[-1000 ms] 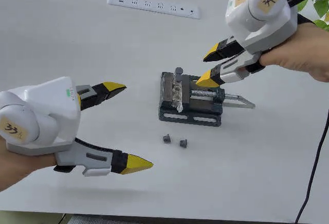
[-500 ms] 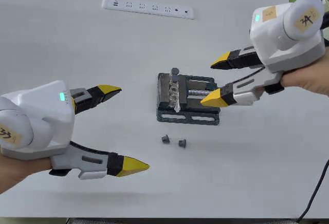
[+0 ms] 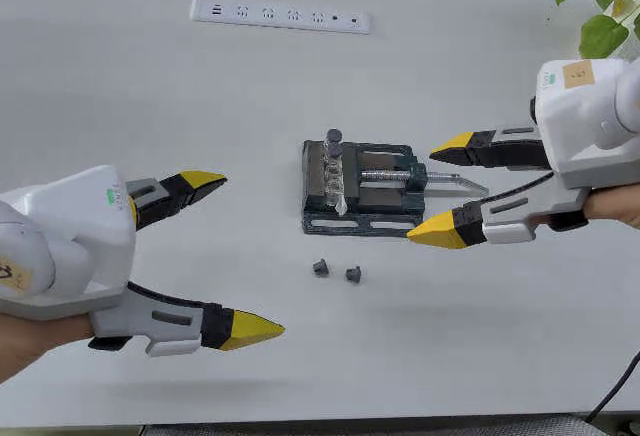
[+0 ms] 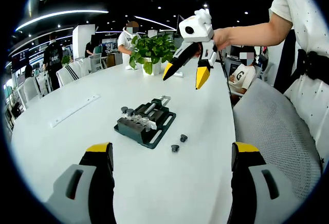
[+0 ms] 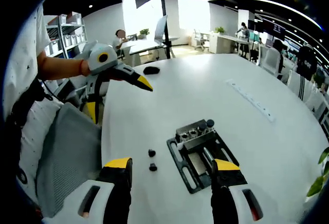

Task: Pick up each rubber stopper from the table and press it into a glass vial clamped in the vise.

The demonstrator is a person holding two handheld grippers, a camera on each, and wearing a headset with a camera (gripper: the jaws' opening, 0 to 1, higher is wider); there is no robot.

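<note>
- I read left gripper (image 3: 243,254) wide open, empty, above table (image 3: 150,86);
- right gripper (image 3: 433,194) wide open, empty, just beside vise (image 3: 370,222);
- two stoppers (image 3: 321,267) lie on table near vise.

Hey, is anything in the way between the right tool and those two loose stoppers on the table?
Nothing visible. The right tool hovers open near the vise, and just bare table lies between it and the two stoppers.

Smooth, matt white table (image 3: 120,86); dark painted metal vise (image 3: 365,224) with bright metal screw (image 3: 385,176); clear, glossy glass vials (image 3: 338,188); dull grey rubber stoppers (image 3: 321,267).
</note>
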